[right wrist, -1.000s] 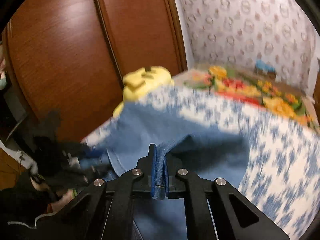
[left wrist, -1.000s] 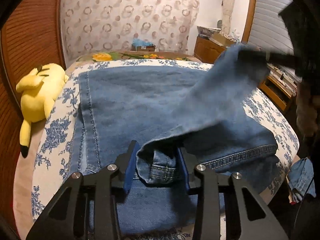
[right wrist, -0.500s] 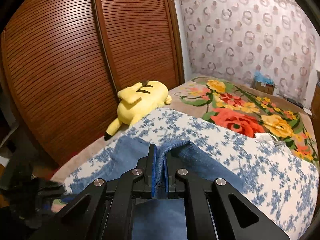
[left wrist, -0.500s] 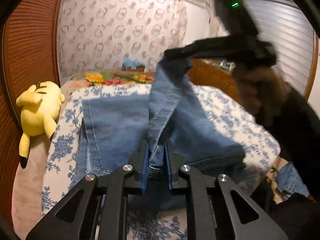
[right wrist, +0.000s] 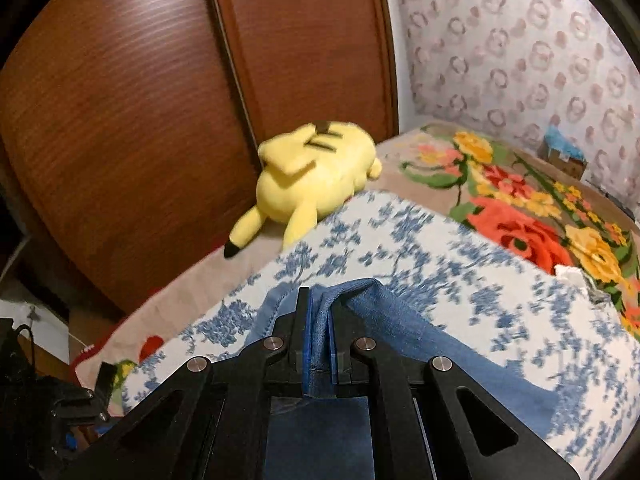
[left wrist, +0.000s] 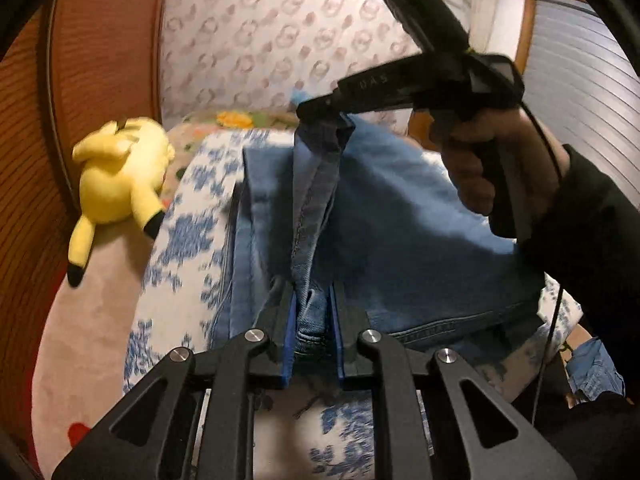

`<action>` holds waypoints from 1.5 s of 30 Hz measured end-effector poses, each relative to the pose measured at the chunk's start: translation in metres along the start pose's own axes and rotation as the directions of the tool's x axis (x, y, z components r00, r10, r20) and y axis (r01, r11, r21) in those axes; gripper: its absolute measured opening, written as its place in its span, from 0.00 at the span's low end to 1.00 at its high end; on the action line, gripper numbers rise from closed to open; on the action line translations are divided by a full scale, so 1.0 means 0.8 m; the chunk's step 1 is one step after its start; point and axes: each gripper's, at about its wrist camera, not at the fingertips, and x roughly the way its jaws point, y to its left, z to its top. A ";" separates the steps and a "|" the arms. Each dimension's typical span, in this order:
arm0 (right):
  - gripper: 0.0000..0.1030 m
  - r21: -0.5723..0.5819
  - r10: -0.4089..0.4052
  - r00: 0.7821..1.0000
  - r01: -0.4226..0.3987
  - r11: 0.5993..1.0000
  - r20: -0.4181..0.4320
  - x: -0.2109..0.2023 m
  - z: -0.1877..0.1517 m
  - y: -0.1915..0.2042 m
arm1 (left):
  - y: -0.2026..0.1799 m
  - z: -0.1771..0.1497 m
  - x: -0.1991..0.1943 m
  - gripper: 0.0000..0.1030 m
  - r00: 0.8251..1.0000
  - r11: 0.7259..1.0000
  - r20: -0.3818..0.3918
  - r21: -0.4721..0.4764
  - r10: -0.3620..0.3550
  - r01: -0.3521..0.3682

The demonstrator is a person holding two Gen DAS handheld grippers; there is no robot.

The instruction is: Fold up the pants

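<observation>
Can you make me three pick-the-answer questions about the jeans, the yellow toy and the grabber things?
1. Where does the yellow plush toy lie?
A. on top of the jeans
B. beside the flowered blue and white sheet, by the wooden doors
C. in a gripper

2. What colour are the jeans?
A. black
B. red
C. blue

3. What is the left gripper doing?
A. pinching the jeans
B. standing open over nothing
C. holding the toy

Answers: 1 B, the toy rests off the sheet next to the wood. 2 C, the denim is blue. 3 A, its blue pads squeeze a bunch of denim, and the right gripper pinches denim too.
</observation>
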 end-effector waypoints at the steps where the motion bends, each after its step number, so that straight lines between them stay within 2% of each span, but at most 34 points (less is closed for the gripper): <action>1: 0.12 0.003 -0.003 1.000 0.003 1.000 -0.015 0.007 0.001 0.001 | 0.002 -0.002 0.004 0.16 1.000 1.000 -0.013 -0.004 0.009 -0.009; 3: 0.23 0.007 0.001 1.000 0.000 1.000 -0.026 0.012 0.003 0.006 | 0.005 -0.006 0.009 0.22 1.000 1.000 -0.021 -0.010 0.014 -0.014; 5: 0.40 -0.015 0.001 1.000 -0.002 1.000 -0.012 0.007 0.005 0.013 | 0.008 -0.007 0.008 0.27 0.999 1.000 -0.025 -0.018 0.021 -0.022; 10: 0.52 -0.054 0.006 0.999 -0.003 0.999 0.053 -0.024 0.008 0.028 | 0.009 -0.005 0.009 0.46 0.999 0.999 -0.021 -0.015 0.046 -0.046; 16: 0.54 -0.067 -0.054 0.993 0.061 0.996 0.102 -0.060 -0.024 0.016 | 0.013 -0.002 0.010 0.47 0.998 0.998 -0.026 -0.016 0.054 -0.055; 19: 0.54 -0.036 -0.094 0.991 0.098 0.995 0.097 -0.079 -0.051 0.001 | 0.013 0.000 0.009 0.48 0.998 0.998 -0.021 -0.012 0.054 -0.054; 21: 0.54 -0.012 -0.121 0.988 0.123 0.992 0.091 -0.095 -0.076 -0.010 | 0.011 0.002 0.009 0.80 0.998 0.998 -0.013 -0.008 0.062 -0.062; 27: 0.54 0.094 -0.179 0.980 0.172 0.981 0.080 -0.140 -0.160 -0.039 | -0.005 0.009 -0.001 0.81 0.998 0.999 0.036 -0.002 0.048 -0.048; 30: 0.54 0.124 -0.225 0.973 0.218 0.968 0.052 -0.159 -0.201 -0.040 | -0.019 0.011 0.002 0.81 0.998 0.999 0.032 0.018 0.046 -0.047; 33: 0.54 0.152 -0.233 0.972 0.228 0.962 0.015 -0.171 -0.234 -0.036 | -0.034 0.010 0.006 0.81 0.999 0.998 0.026 0.034 0.042 -0.043; 40: 0.54 0.195 -0.213 0.977 0.210 0.958 -0.005 -0.188 -0.264 -0.013 | -0.058 0.005 0.019 0.81 0.999 0.996 0.007 0.071 0.048 -0.048; 45: 0.54 0.215 -0.225 0.974 0.228 0.950 -0.038 -0.180 -0.274 -0.008 | -0.053 0.000 0.027 0.81 0.998 0.995 -0.007 0.076 0.068 -0.067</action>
